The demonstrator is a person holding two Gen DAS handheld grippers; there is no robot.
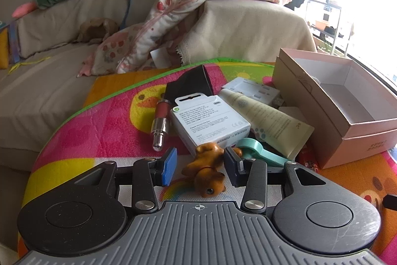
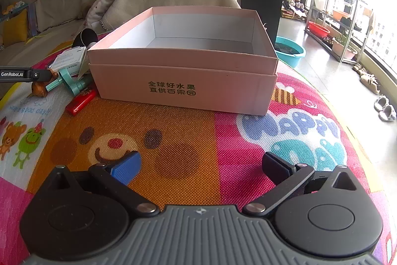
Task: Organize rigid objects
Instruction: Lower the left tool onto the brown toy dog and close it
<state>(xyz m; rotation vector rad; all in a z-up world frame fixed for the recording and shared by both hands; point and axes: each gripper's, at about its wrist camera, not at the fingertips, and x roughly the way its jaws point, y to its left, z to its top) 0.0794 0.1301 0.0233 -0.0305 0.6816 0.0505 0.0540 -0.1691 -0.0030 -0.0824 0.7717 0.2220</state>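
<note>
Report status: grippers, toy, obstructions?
Left gripper open, straddling brown bear figurine, not clamped. Right gripper open, empty, facing pink box. Teal tool crowds figurine.

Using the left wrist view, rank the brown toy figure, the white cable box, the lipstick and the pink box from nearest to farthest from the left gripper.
1. Brown toy figure: between the open jaws of the left gripper.
2. White cable box: just beyond the figure, centre.
3. Lipstick: ahead and left; close to the cable box in distance, so hard to call.
4. Pink box: far right, empty.
</note>
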